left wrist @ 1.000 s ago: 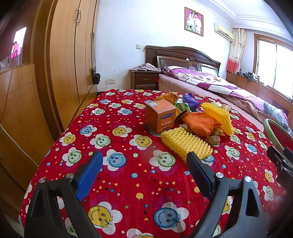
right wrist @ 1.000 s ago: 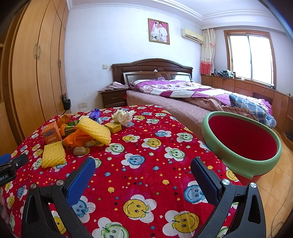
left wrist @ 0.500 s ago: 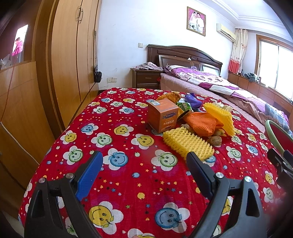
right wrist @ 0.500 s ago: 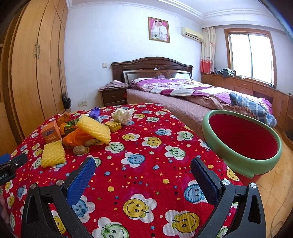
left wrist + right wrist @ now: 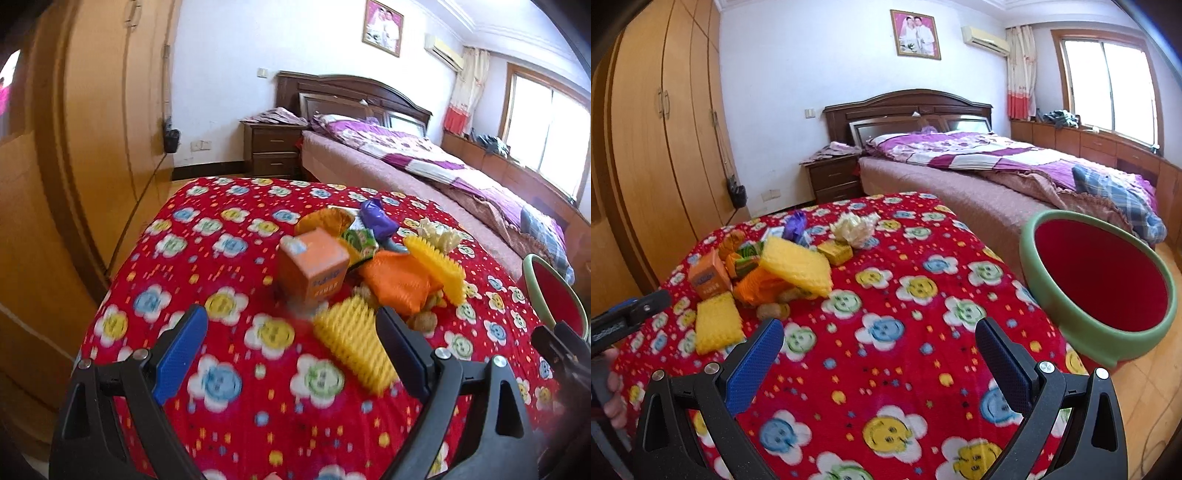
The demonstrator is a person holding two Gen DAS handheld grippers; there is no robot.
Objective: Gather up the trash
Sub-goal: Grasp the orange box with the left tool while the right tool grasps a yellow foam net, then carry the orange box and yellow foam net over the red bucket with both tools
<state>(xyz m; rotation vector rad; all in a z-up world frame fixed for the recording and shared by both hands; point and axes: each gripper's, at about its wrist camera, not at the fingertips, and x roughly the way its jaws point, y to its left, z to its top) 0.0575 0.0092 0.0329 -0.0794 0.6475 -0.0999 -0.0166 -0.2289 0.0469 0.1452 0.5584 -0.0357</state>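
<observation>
Red smiley-flower tablecloth (image 5: 886, 288) carries a trash pile: orange cardboard box (image 5: 312, 271), yellow foam netting (image 5: 354, 349). Left gripper (image 5: 288, 343) and right gripper (image 5: 879, 347) both spread wide, holding nothing. Green-rimmed red bin (image 5: 1099, 288) stands beside the table.

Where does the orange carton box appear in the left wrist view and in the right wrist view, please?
Left wrist view: the orange carton box stands near the middle, just beyond the open left gripper.
Right wrist view: the orange carton box sits at the left, at the near-left edge of the trash pile, beyond the open right gripper.
Shared landmark: the flat yellow foam net lying just in front of it.
</observation>
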